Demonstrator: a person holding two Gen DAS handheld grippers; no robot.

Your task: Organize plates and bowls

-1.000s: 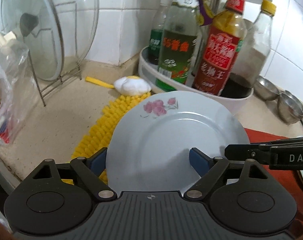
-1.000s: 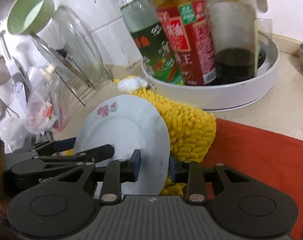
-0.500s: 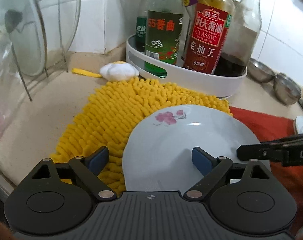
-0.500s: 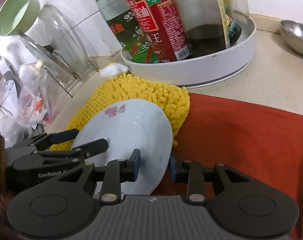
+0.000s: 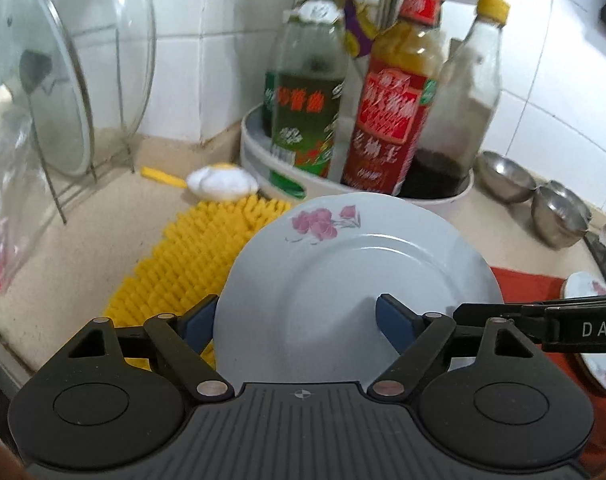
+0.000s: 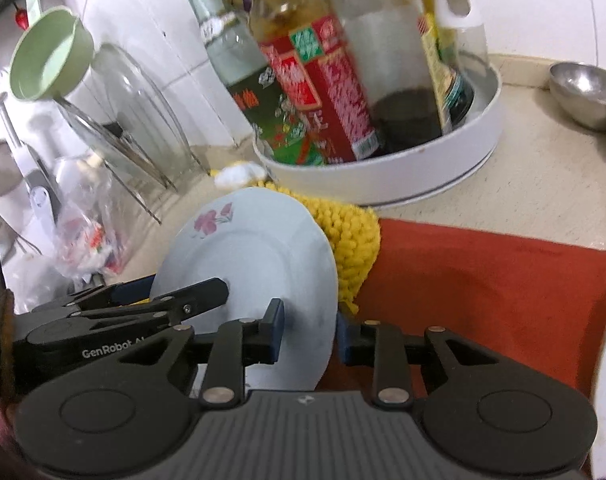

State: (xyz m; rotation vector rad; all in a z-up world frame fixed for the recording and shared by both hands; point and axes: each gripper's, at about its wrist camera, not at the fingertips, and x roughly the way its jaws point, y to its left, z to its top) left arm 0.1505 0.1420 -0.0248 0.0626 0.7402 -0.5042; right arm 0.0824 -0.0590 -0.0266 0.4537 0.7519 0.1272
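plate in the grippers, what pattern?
White plate with a pink flower print near the rim; clearest in the left wrist view.

Plate (image 5: pixel 355 280): pale blue-white, pink flower sprig at rim. Mat (image 5: pixel 191 256): yellow, shaggy. Cloth (image 6: pixel 503 280): rust red. Table (image 5: pixel 75 232): speckled beige. Tray (image 6: pixel 423 176): white.

Ahead of you, the bottle tray (image 5: pixel 443 200) is blocking the upper centre, while bare counter (image 5: pixel 75 240) is lying open at left.

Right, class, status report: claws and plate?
Right claw shut on plate rim. Left claw open, straddling it. Plate tilted above yellow mat. Bottle tray just beyond.
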